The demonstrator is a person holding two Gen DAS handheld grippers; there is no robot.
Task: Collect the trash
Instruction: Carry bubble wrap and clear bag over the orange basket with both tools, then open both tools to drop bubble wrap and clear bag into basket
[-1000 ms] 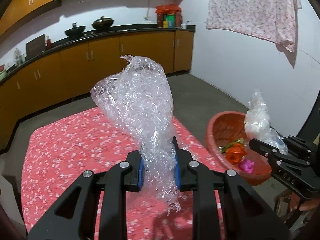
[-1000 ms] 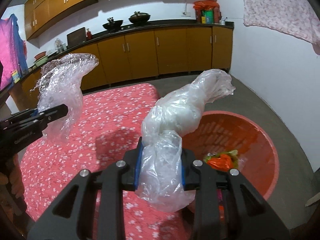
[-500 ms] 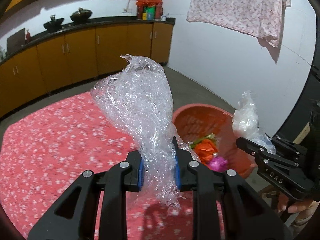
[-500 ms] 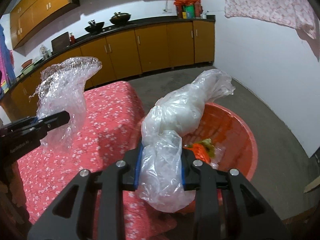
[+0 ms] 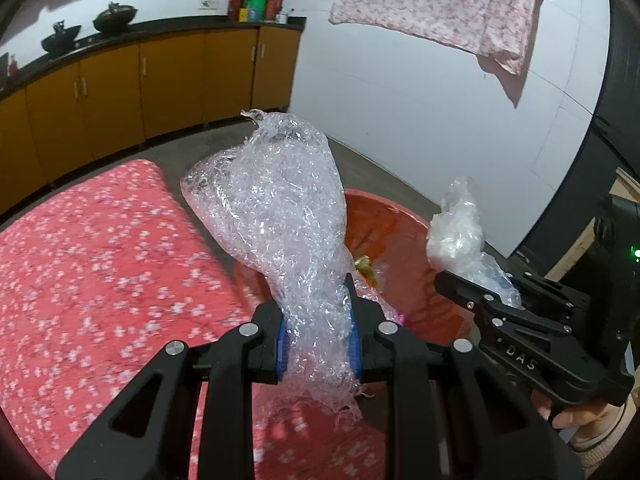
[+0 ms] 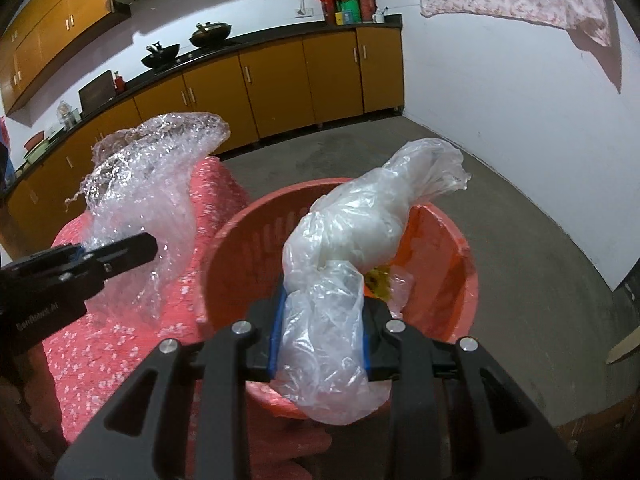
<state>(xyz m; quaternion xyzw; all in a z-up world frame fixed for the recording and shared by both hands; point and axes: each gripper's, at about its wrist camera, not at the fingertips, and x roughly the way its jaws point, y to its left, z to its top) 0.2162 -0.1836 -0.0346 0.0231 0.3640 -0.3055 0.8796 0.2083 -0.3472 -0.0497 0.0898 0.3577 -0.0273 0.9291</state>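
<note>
The left tool (image 5: pixel 318 332) was pinching a crinkled clear plastic wrap (image 5: pixel 276 216) between its blue pads, the wrap rising up and away from the fingertips and a short ragged end hanging below them. It was held over the edge of the tabletop (image 5: pixel 100 256), which was covered in a red cloth with small white flowers, right beside the orange basket (image 5: pixel 404 240).

The right tool (image 6: pixel 320 334) was pressed onto a cloudy white plastic bag (image 6: pixel 360 232), gripping its lower, looser part while the fuller upper part leaned forward and to the right. The bag hung directly over the basket's open mouth (image 6: pixel 256 240), above some yellow and orange scraps (image 6: pixel 378 278) lying inside. In the right wrist view the left tool (image 6: pixel 120 254) showed at the left with its wrap (image 6: pixel 148 184) over the red cloth, just beside the basket rim; in the left wrist view the right tool (image 5: pixel 476 300) and its bag (image 5: pixel 460 236) sat at the basket's right side.

Beyond lay a grey floor (image 6: pixel 520 220), then orange cabinets (image 6: pixel 280 84) under a dark counter with two black pans (image 6: pixel 210 32), and a flowered cloth (image 5: pixel 440 4) hanging against the white wall.
</note>
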